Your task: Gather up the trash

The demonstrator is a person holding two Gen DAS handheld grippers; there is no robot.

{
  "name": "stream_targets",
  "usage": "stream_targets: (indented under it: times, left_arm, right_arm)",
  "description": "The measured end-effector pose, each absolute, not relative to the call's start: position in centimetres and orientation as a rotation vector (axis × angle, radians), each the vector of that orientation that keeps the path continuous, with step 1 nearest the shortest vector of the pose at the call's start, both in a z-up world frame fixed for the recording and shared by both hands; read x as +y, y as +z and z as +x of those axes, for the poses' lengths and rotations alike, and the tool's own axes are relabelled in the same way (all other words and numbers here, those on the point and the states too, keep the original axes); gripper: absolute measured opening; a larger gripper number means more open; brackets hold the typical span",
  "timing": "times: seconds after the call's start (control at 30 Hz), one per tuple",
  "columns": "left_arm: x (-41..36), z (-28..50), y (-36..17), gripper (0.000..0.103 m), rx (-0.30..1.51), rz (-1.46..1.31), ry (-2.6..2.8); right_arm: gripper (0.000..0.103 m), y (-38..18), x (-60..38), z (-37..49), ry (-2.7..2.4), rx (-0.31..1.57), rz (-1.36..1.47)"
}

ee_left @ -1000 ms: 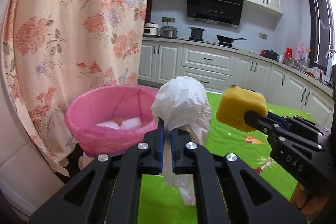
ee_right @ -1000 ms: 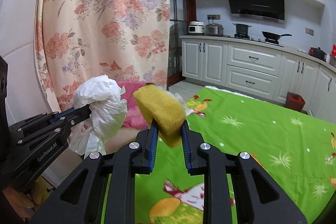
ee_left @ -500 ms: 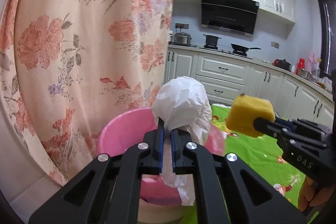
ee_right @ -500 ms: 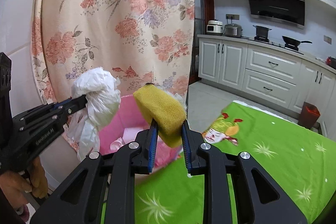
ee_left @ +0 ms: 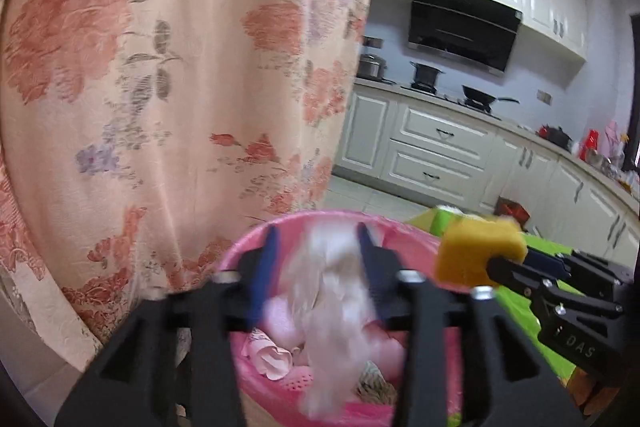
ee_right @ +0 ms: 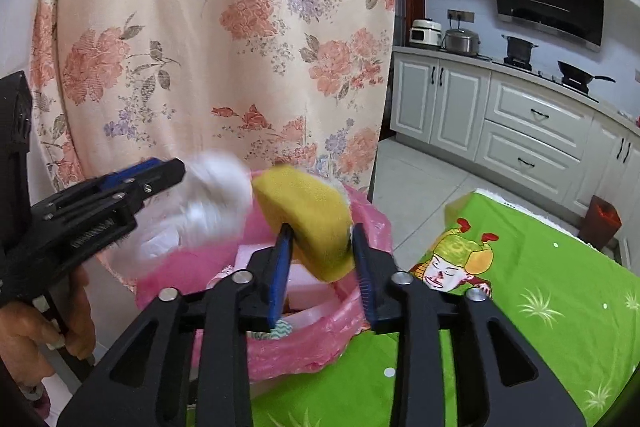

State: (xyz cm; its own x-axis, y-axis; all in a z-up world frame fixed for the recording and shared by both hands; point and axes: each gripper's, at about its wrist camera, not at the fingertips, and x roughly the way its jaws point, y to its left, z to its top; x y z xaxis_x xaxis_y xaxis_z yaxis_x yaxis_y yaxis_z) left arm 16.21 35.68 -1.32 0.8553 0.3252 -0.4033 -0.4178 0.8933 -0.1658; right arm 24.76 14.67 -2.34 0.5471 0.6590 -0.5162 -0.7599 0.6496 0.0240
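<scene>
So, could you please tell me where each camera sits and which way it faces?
Left wrist: on the left gripper, looking down into the pink bin; its open fingers and the right gripper show.
Right wrist: on the right gripper, facing the curtain; the left hand shows.
Both share the bin, yellow sponge and falling white bag.

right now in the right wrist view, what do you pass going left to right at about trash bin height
left tongs → white plastic bag → yellow sponge → cartoon print on the green tablecloth → small red bin on the floor
</scene>
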Motion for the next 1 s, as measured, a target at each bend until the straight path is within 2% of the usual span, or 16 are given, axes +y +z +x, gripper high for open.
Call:
stream_targets:
  times: [0.07, 0.2, 0.23, 0.4, 0.47, 0.53, 0.6, 0.67, 1.0]
  left_arm:
    - [36.0, 15.8, -1.3, 0.054, 0.373, -0.254, 0.408]
    - [35.5, 14.8, -1.3, 0.054, 0.375, -0.226, 0.411]
    - [35.4, 14.5, -1.3, 0.057, 0.373, -0.220, 0.411]
    - [33.2, 11.7, -0.8, 0.087, 0.336, -0.177, 0.440]
    - [31.9, 10.2, -0.7, 0.093, 0.326, -0.157, 0.434]
    - [30.3, 8.4, -0.5, 0.098, 0.309, -0.134, 0.412]
    - [29.1, 7.2, -0.5, 0.098, 0.299, -0.114, 0.398]
    - [27.8, 5.9, -0.6, 0.098, 0.304, -0.110, 0.399]
    - [22.7, 1.7, 0.9, 0.098, 0.256, -0.093, 0.418]
  right_arm:
    - [0.058, -2.3, 14.1, 24.9, 0.859, 0.515, -0.197]
    - [0.058, -2.3, 12.8, 24.5, 0.861, 0.505, -0.173]
    - [0.058, -2.3, 12.6, 24.4, 0.861, 0.502, -0.174]
    - [0.059, -2.1, 11.1, 22.7, 0.869, 0.482, -0.194]
    - [0.069, -1.7, 9.9, 21.8, 0.885, 0.485, -0.160]
    - [0.075, -1.3, 8.5, 20.9, 0.908, 0.480, -0.118]
    - [0.077, -1.0, 7.2, 20.1, 0.926, 0.478, -0.094]
    - [0.085, -0.6, 5.6, 18.9, 0.935, 0.479, -0.066]
    - [0.085, 0.7, 1.6, 14.8, 0.917, 0.441, -0.073]
